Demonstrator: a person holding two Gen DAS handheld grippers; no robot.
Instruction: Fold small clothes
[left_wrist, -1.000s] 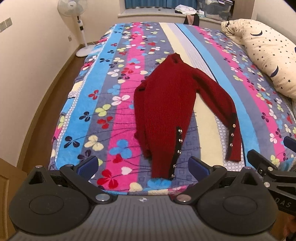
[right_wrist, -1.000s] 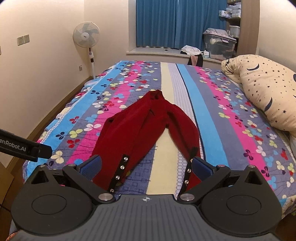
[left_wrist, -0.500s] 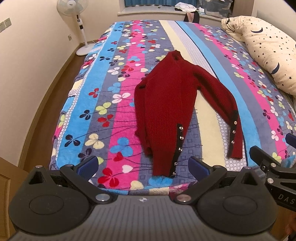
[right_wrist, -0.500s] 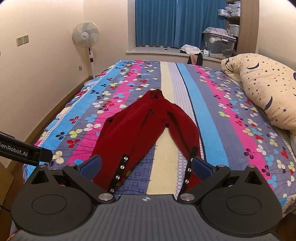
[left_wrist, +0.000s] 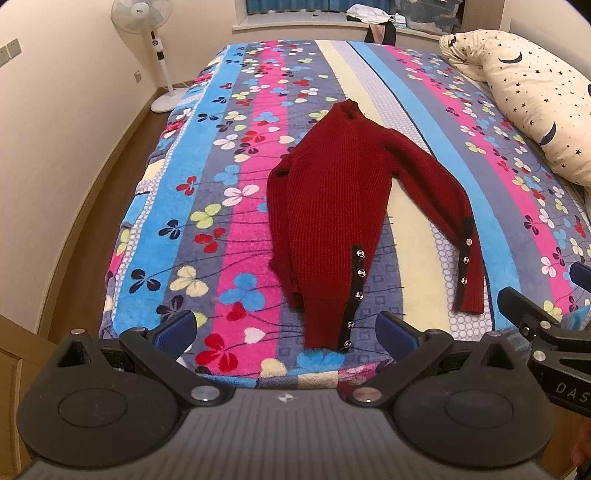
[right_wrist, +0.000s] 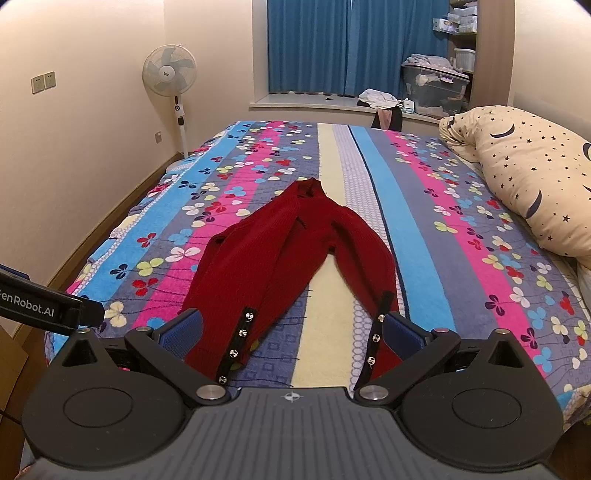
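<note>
Two matte black handheld grippers, each with a ribbed dark grey top plate bearing a small white compass-like mark at its front edge, flanked by two round black housings with recessed discs. Left gripper (left_wrist: 284, 328) and right gripper (right_wrist: 291, 328) alike: angled black link arms pinned with silver round-head screws, ending in blue textured fingertip pads (left_wrist: 175, 328). White lettering along the side bars, reading "enRobot.AI" on one and "DAS" on the other.

Right gripper (right_wrist: 291, 330) wide open, hanging over the bed's near edge. Red sweater (right_wrist: 280, 258) flat on the striped floral blanket (right_wrist: 424, 206), sleeves splayed. Standing fan (right_wrist: 169, 74) back left.
</note>
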